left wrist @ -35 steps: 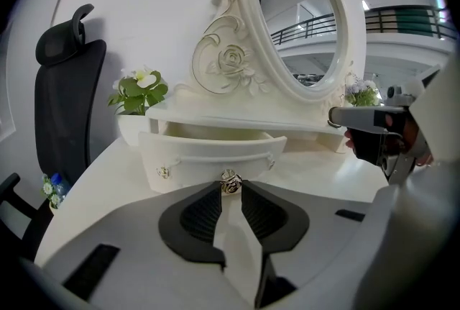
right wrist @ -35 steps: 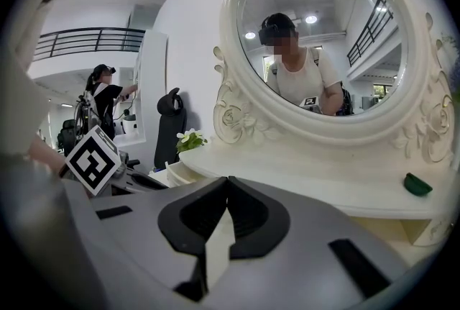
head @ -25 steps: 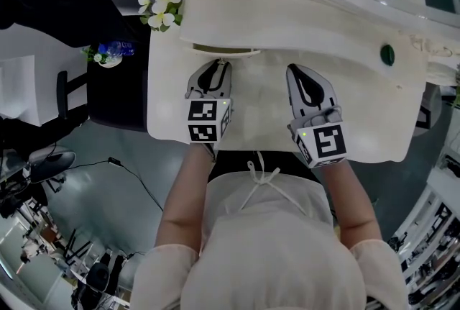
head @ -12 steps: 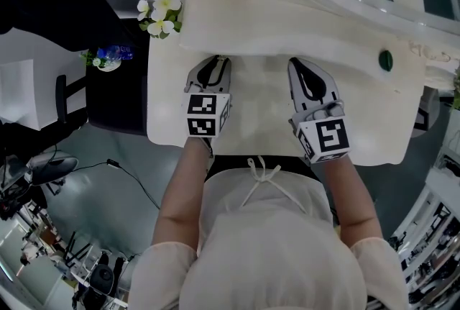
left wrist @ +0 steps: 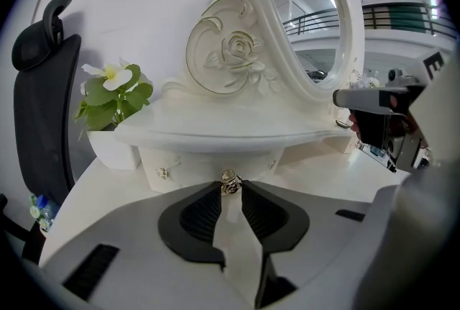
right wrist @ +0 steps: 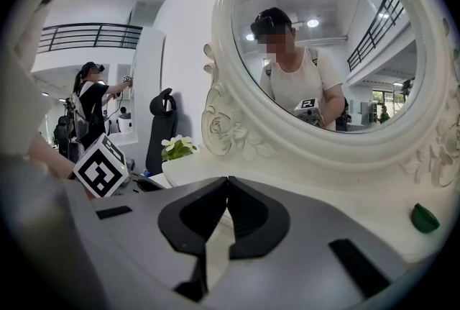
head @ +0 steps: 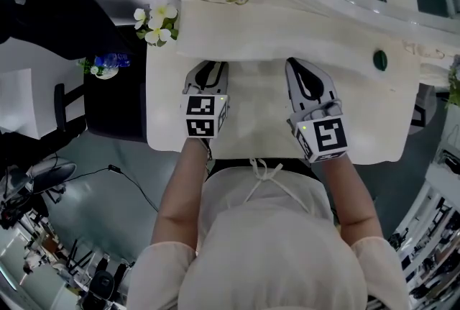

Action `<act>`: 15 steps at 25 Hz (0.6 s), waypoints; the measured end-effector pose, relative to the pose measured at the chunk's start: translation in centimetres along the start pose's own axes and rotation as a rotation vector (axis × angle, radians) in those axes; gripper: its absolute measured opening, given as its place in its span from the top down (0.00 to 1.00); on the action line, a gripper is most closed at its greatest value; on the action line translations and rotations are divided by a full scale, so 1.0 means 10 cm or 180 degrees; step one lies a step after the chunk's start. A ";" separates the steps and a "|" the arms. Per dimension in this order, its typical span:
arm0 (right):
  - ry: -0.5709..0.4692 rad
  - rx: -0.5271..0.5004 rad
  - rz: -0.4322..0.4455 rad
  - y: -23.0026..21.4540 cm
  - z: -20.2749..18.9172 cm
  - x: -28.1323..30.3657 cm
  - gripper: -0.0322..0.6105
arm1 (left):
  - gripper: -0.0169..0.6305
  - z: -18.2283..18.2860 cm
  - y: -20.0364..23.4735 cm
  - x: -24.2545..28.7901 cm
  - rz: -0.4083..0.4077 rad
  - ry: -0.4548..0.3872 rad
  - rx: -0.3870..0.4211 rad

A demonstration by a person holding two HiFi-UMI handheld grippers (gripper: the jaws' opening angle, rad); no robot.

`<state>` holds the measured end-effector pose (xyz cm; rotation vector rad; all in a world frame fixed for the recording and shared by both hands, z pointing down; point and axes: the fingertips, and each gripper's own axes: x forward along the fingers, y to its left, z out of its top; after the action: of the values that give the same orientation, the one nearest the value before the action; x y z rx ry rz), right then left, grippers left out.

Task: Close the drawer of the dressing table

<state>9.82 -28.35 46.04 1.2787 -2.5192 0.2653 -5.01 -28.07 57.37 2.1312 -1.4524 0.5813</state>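
Observation:
The small drawer (left wrist: 205,166) sits under the raised shelf (left wrist: 215,130) of the white dressing table (head: 259,111), its front about level with the shelf's base. My left gripper (left wrist: 231,190) is shut on the drawer's gold knob (left wrist: 231,183), which shows between the fingertips. From above, that left gripper (head: 215,65) reaches right up to the shelf edge. My right gripper (head: 297,64) hovers over the tabletop beside it. In its own view the right gripper (right wrist: 228,183) has its tips together and holds nothing.
A large oval mirror (right wrist: 323,49) rises behind the shelf. White flowers in a pot (head: 153,19) stand at the table's left corner, with a black office chair (left wrist: 43,107) beyond. A small green object (head: 379,60) lies on the right of the tabletop.
Both grippers have moved a little toward the mirror. The drawer's front edge, which stuck out from under the shelf, has slid in out of sight.

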 end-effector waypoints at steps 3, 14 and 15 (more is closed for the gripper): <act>0.0003 -0.0001 -0.0025 -0.01 0.01 -0.02 0.94 | 0.81 0.00 0.00 0.01 0.0003 0.0001 -0.0015; -0.0007 0.0022 -0.0063 0.12 -0.02 -0.21 0.94 | 0.55 0.04 -0.15 -0.16 -0.0135 -0.0186 -0.0165; -0.0014 0.0021 -0.0066 0.13 -0.02 -0.24 0.94 | 0.54 0.07 -0.19 -0.22 -0.0157 -0.0218 -0.0129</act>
<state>10.16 -25.77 45.35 1.3086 -2.5092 0.2665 -3.96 -26.31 55.26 2.1682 -1.4311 0.4609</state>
